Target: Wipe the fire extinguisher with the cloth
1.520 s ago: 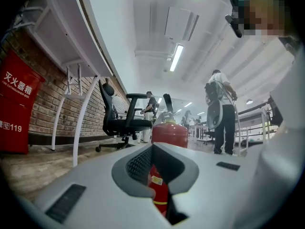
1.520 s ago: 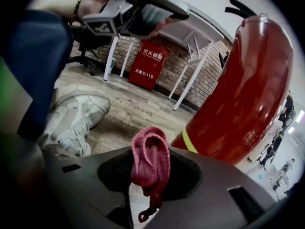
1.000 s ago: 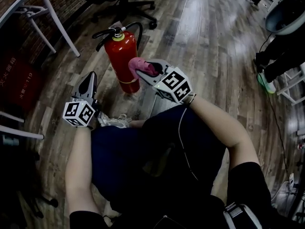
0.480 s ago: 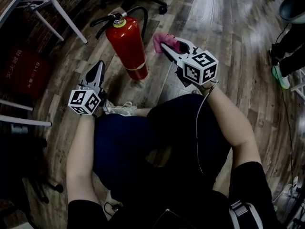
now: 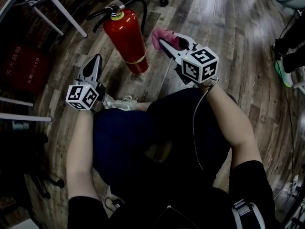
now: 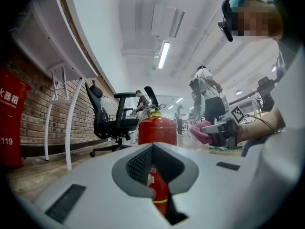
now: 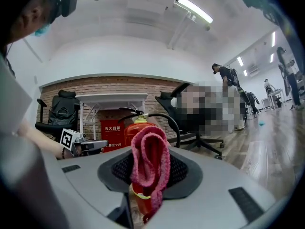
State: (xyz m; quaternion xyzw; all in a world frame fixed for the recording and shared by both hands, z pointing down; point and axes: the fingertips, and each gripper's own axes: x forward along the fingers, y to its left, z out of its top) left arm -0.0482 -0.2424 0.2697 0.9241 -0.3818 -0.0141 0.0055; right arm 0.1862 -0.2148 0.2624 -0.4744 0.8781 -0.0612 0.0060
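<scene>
Right claw [image 5: 162, 41] clamping cloth [image 5: 160, 33], outstretched beside extinguisher [image 5: 125, 34]

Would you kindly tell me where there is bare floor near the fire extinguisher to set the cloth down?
Widest bare floor lies right of the right gripper, out to the green shoe. A narrower strip runs between the fire extinguisher and the left gripper. Crowded behind: table legs at left, chair base beyond the extinguisher.

Office with swivel chair [image 6: 110, 123], brick wall [image 6: 33, 113], strip light [image 6: 163, 54].
</scene>
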